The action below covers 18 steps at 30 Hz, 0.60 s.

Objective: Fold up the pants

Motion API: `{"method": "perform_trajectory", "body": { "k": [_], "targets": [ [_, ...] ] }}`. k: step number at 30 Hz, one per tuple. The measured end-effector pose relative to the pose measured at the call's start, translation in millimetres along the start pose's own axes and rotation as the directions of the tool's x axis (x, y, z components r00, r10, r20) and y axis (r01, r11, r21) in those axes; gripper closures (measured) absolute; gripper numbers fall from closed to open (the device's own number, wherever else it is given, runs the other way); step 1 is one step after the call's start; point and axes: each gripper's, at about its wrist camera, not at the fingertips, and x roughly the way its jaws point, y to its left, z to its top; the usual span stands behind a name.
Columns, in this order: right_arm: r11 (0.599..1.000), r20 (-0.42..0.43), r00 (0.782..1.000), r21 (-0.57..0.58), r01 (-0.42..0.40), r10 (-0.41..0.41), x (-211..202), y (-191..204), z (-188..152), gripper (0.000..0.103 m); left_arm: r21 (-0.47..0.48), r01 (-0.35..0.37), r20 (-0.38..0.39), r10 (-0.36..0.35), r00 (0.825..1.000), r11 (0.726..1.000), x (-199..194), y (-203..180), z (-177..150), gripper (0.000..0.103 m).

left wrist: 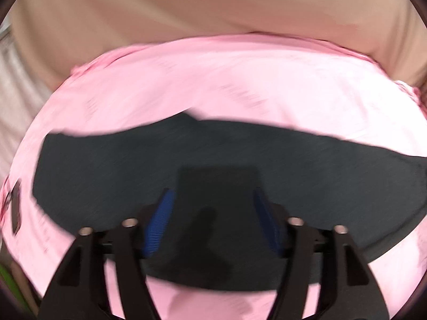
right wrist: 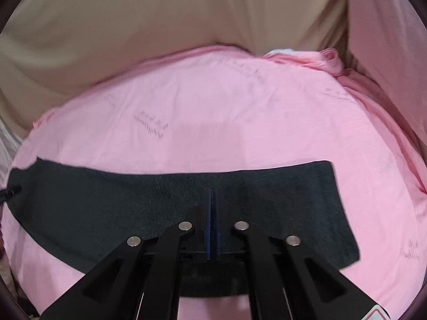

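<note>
The dark grey pants [left wrist: 106, 173] lie folded into a long flat band across a pink sheet [left wrist: 213, 80]. My left gripper [left wrist: 214, 194] hovers over the middle of the band, open, its blue pads [left wrist: 162, 213] wide apart with only cloth below them. The right wrist view shows the same pants [right wrist: 106, 200] stretching from left to right, with a squared end at the right. My right gripper [right wrist: 212, 194] stands above the band's middle, its blue pads pressed together and nothing visible between them.
The pink sheet [right wrist: 226, 120] covers a bed-like surface with printed lettering. Beige fabric [right wrist: 133, 26] rises behind it. More pink cloth [right wrist: 387, 40] hangs at the far right. A small dark object [left wrist: 16, 208] lies at the sheet's left edge.
</note>
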Motion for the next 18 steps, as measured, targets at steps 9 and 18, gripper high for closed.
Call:
{"method": "perform_trajectory", "body": {
  "k": [9, 18],
  "targets": [
    [0.932, 0.031, 0.989, 0.340, 0.124, -0.143, -39, -156, -20, 0.094, 0.064, -0.106, -0.058, 0.110, 0.992, 0.992, 56, -37, 18, 0.034],
    [0.953, 0.020, 1.000, 0.304, 0.014, -0.021, -64, -109, -63, 0.055, 0.008, 0.026, 0.022, -0.026, 0.999, 1.000, 6, -60, 7, 0.020]
  ]
}}
